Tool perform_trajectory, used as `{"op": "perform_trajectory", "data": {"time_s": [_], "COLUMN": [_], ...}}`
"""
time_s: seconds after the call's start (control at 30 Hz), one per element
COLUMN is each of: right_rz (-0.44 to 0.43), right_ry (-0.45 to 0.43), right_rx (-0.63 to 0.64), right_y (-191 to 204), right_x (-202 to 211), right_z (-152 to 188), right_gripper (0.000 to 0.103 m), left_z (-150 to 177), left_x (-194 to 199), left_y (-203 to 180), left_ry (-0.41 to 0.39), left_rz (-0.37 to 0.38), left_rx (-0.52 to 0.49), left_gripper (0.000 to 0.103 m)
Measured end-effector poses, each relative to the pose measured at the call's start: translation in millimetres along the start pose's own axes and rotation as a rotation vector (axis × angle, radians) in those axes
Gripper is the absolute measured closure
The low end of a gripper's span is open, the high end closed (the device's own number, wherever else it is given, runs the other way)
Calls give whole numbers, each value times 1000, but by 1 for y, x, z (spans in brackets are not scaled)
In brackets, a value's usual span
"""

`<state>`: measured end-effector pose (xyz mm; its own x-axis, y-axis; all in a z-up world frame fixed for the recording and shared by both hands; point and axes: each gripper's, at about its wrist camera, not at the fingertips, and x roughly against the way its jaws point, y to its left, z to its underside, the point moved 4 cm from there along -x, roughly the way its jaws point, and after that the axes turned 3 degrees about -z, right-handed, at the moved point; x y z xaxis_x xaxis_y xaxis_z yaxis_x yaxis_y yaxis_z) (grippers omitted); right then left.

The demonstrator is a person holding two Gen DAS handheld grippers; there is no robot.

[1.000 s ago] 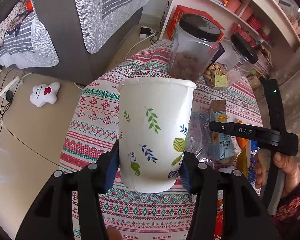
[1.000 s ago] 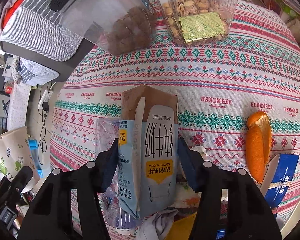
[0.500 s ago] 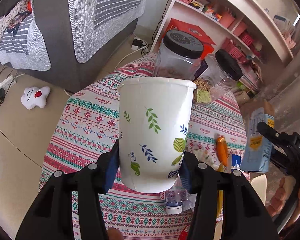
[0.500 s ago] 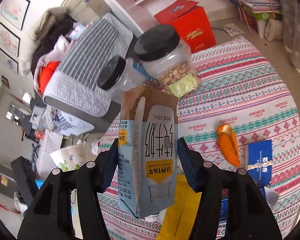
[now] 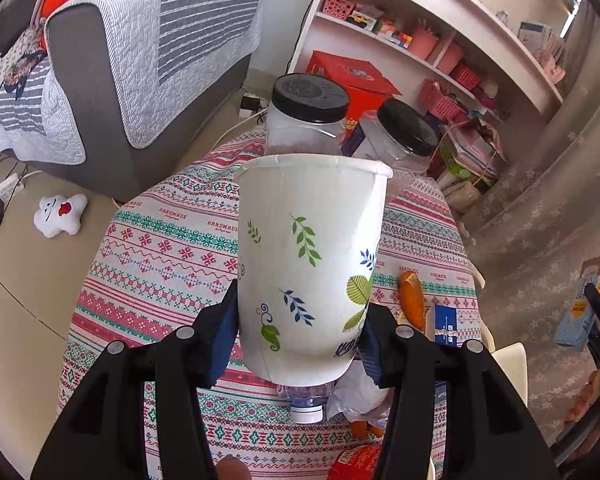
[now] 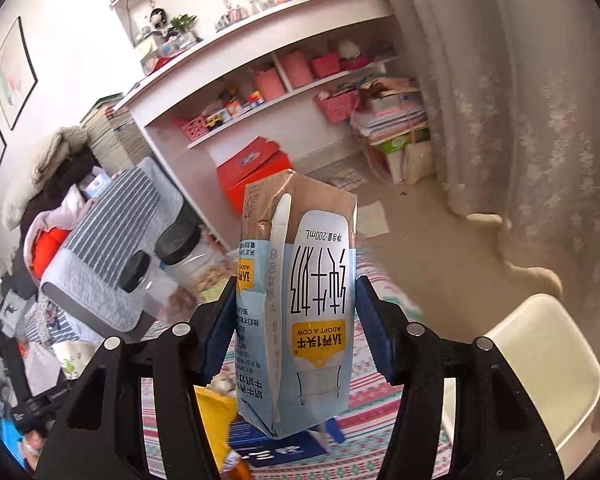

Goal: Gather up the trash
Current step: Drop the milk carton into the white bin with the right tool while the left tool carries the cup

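- Paper, white with printed leaves, is what the left gripper [image 5: 300, 340] has clenched between its blue pads: a paper cup [image 5: 310, 264], upright with its rim away from the camera, held above the round table [image 5: 160, 248]; only the left wrist view shows the table top in full
- that same view shows trash lying on the patterned cloth: an orange peel [image 5: 412, 298] just beside a small blue box [image 5: 446, 322], a crumpled white wrapper [image 5: 356, 398] and the capped neck of a clear bottle [image 5: 306, 406] under the cup, and a red packet [image 5: 356, 462] at the near edge
- two black-lidded clear jars [image 5: 308, 120] stand at the far side of the table, behind the cup
- the right wrist view alone shows the milk carton [image 6: 300, 300] close up, its print upside down, gripped at both sides by the right gripper [image 6: 296, 320]; from the left view the carton appears small at the far right edge, off past the table rim, with fingers [image 5: 592, 392] on the handle below it
- the left gripper points steeply down at the table; the right one is tilted less, facing the shelves and curtain, with the table edge low in its frame
- the right view also takes in a cream chair [image 6: 540, 360] beside the table, the flowered curtain [image 6: 520, 100] and framed pictures [image 6: 14, 68] on the wall
- both views share the white shelving [image 5: 420, 28] with pink baskets, a red box [image 5: 348, 76] on the floor and a grey sofa [image 5: 140, 52] under a striped quilt; a white plush toy [image 5: 60, 214] and cables lie on the beige floor.
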<state>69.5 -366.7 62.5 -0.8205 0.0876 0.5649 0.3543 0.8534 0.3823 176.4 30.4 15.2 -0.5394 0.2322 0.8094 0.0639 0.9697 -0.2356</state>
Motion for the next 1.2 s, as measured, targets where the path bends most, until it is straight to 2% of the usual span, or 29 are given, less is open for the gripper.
{"op": "perform_trajectory", "data": {"time_s": [0.17,0.33,0.37,0.43,0.47,0.5,0.57,0.67,0.8,0.97,1.2], "right_rz": [189,397,419,456,469,479,494,516,543,557,595], "right_ry": [34,95,117,123,114,98,52,-18,-83,-132,-195], "right_rx": [-27,41,58,74,80,85,84,46,-18,-46,-66], "right_y": [-62,-97,-101,-109,-111,-113,-115,-125,-142,-159,-182], "right_x": [4,3,1,6,10,16,30,49,69,88,117], "right_z": [11,25,28,31,29,27,20,8,-1,-9,-16], "right_gripper": [48,47,45,29,18,12,7,7,7,7,7], "left_z": [4,9,11,16,19,23,31,42,56,76,107], "left_x": [6,12,13,17,18,18,19,22,18,16,5], "left_y": [-31,-66,-73,-89,-97,-105,-122,-150,-192,-255,-322], "left_ry": [-30,-64,-73,-96,-104,-106,-111,-131,-116,-99,-64], "left_rz": [0,6,6,5,2,0,4,22,81,135,192], "left_rx": [-55,-112,-127,-157,-171,-183,-210,-233,-235,-302,-366], "left_gripper": [52,52,52,52,52,52,52,51,51,51,51]}}
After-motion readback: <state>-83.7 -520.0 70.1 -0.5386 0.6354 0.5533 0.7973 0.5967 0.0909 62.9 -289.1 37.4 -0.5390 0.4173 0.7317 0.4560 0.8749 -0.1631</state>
